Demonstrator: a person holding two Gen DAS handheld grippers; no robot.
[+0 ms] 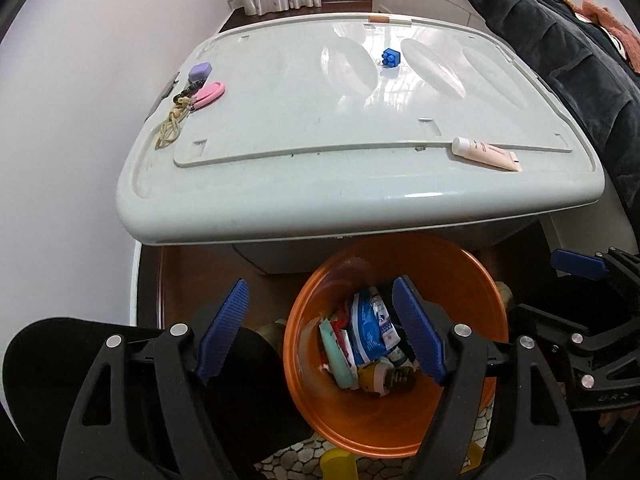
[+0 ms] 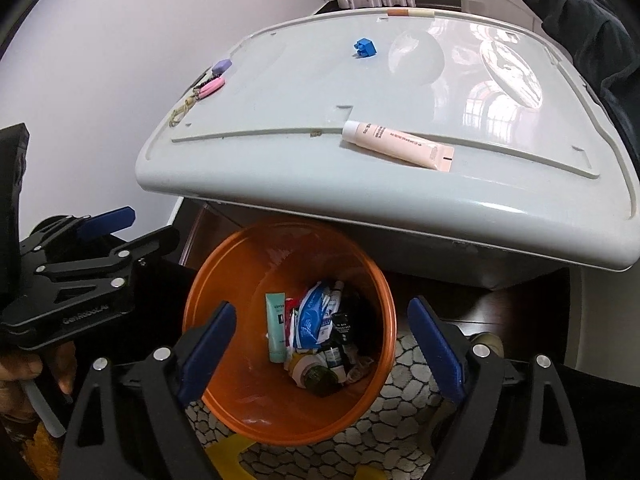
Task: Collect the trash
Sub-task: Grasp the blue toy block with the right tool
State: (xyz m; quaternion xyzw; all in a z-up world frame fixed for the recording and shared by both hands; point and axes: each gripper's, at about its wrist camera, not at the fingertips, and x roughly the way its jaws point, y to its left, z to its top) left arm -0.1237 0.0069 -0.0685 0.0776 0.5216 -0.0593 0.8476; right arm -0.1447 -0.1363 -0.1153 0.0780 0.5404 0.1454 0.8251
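An orange bin (image 1: 440,272) (image 2: 240,264) stands on the floor below the front edge of a pale grey-white lid-like table top (image 1: 320,200) (image 2: 360,208). Inside it lie a blue packet (image 1: 368,328) (image 2: 312,316), a teal tube (image 2: 276,328) and several small bottles. My left gripper (image 1: 320,286) hangs open over the bin's left part, nothing between its blue pads (image 1: 224,328). My right gripper (image 2: 322,306) is open above the bin, also with nothing in it. A pink tube (image 1: 486,154) (image 2: 396,144) lies near the table top's front right.
A blue brick (image 1: 390,57) (image 2: 365,49), a purple block (image 1: 199,71), a pink fob (image 1: 210,94) and a cord (image 1: 170,130) lie on the top. Dark clothing (image 1: 560,60) hangs at the right. A pebble-pattern mat (image 2: 400,400) lies under the bin. A plain wall (image 1: 60,120) is at the left.
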